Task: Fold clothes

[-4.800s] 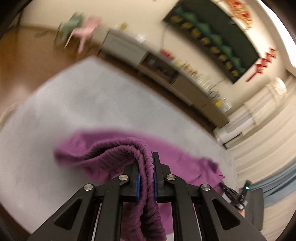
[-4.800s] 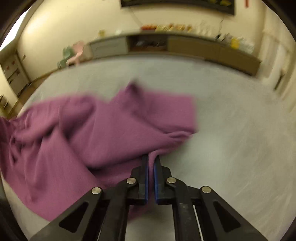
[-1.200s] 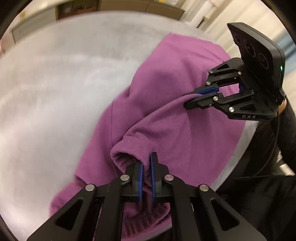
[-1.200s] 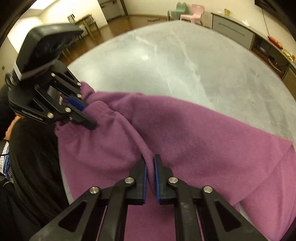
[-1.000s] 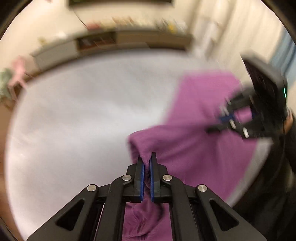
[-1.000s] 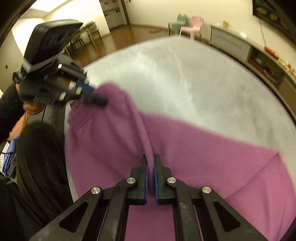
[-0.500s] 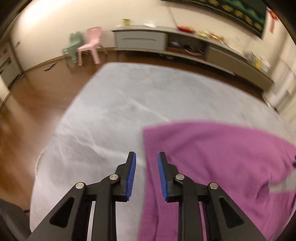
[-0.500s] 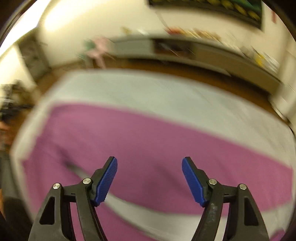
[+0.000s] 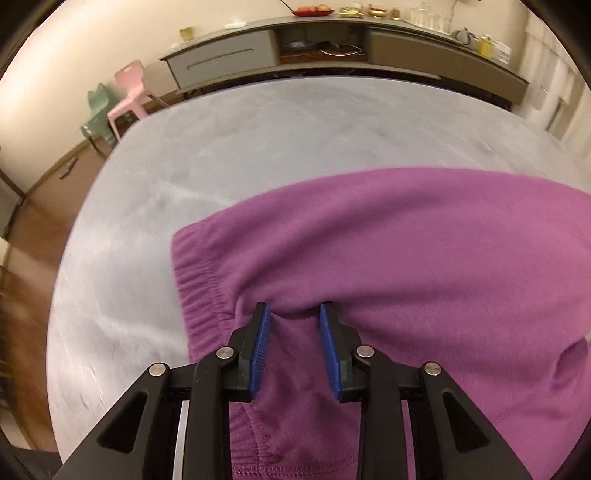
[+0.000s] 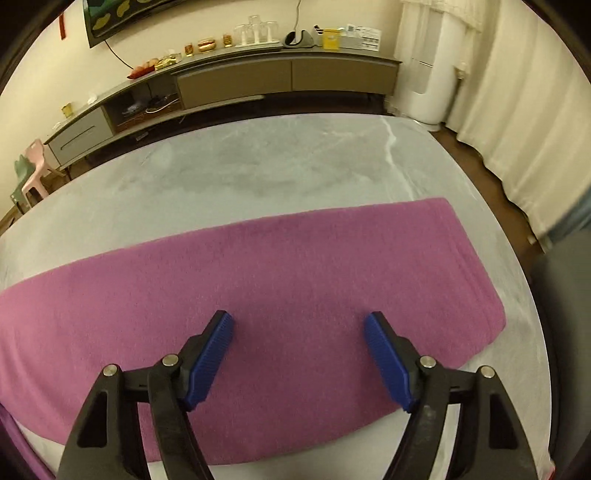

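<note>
Purple garment (image 9: 388, 236) flat on grey table (image 9: 258, 129), left claw (image 9: 295, 317) and right claw (image 10: 299, 328) both spread, no readable writing.

A home living room. A long, low sideboard (image 10: 236, 79) runs along a cream wall, its top lined with glasses (image 10: 255, 35), small jars and a plate of fruit (image 10: 142, 68). Left of the sideboard stand a pink child's chair (image 9: 129, 94) and a green one (image 9: 96, 110) on wood flooring. Right of it hang pale floor-length curtains (image 10: 517, 103). In front of the sideboard lies a grey marbled table (image 10: 295, 162).
</note>
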{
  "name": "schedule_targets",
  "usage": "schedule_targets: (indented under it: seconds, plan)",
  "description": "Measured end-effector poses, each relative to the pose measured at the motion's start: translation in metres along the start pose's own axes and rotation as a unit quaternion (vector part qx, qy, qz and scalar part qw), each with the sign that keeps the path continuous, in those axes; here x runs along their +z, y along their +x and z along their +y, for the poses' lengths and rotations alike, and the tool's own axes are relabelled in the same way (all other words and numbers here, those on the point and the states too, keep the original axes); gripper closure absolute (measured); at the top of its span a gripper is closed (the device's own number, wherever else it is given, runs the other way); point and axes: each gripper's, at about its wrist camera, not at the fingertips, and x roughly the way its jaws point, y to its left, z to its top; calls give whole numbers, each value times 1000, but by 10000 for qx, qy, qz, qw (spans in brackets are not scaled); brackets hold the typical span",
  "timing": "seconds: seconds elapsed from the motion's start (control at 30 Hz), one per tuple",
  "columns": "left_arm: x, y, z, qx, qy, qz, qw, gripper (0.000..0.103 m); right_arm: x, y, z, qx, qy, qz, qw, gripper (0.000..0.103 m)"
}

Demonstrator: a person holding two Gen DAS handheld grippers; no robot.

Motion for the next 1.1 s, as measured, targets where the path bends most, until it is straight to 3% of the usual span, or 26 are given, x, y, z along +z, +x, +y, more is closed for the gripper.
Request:
schedule_targets:
  seconds: [0.13, 0.27, 0.33, 0.4, 0.5, 0.6, 0.73, 0.9, 0.93, 0.97, 1.03, 1.1]
  plan:
    - [28, 27, -6, 478, -20, -11, 9989, 75, 34, 36, 0, 46, -111, 1, 9999, 24]
    - [45, 35, -11, 720, -22, 76, 9974, 75, 54, 40, 2, 87, -211, 23, 9997, 23]
    - [39, 23, -12, 650, -43, 24, 9979, 76, 55, 5, 7, 113, -423, 199, 9988, 23]
    - [17, 0, -14, 309, 7, -122, 9994, 76, 49, -28, -1, 39, -533, 109, 9985, 23]
    - [-26, -27, -19, -232, 192, -153, 9994, 76, 19, -91, -28, 489, -411, -157, 9978, 23]
    - [-76, -26, -23, -359, 439, 153, 9983, 76, -36, -139, -54, 778, -391, 117, 9961, 23]
    - [-110, -29, -5, -516, 77, 133, 9986, 73, -110, -160, -90, 566, -169, 715, 9957, 23]
    - [-121, -32, 6, -449, -293, 237, 9983, 73, -146, -160, -111, 690, 555, 802, 9928, 23]
    - [-122, -33, 6, -422, -318, 236, 9983, 73, -147, -155, -111, 727, 650, 831, 9918, 27]
    - [-123, -33, 5, -399, -352, 229, 9983, 72, -149, -150, -109, 754, 737, 872, 9906, 58]
    - [-123, -32, 6, -368, -426, 256, 9981, 72, -153, -143, -100, 840, 792, 833, 9898, 98]
    - [-122, -30, 7, -345, -489, 306, 9977, 72, -148, -163, -88, 791, 608, 455, 9940, 98]
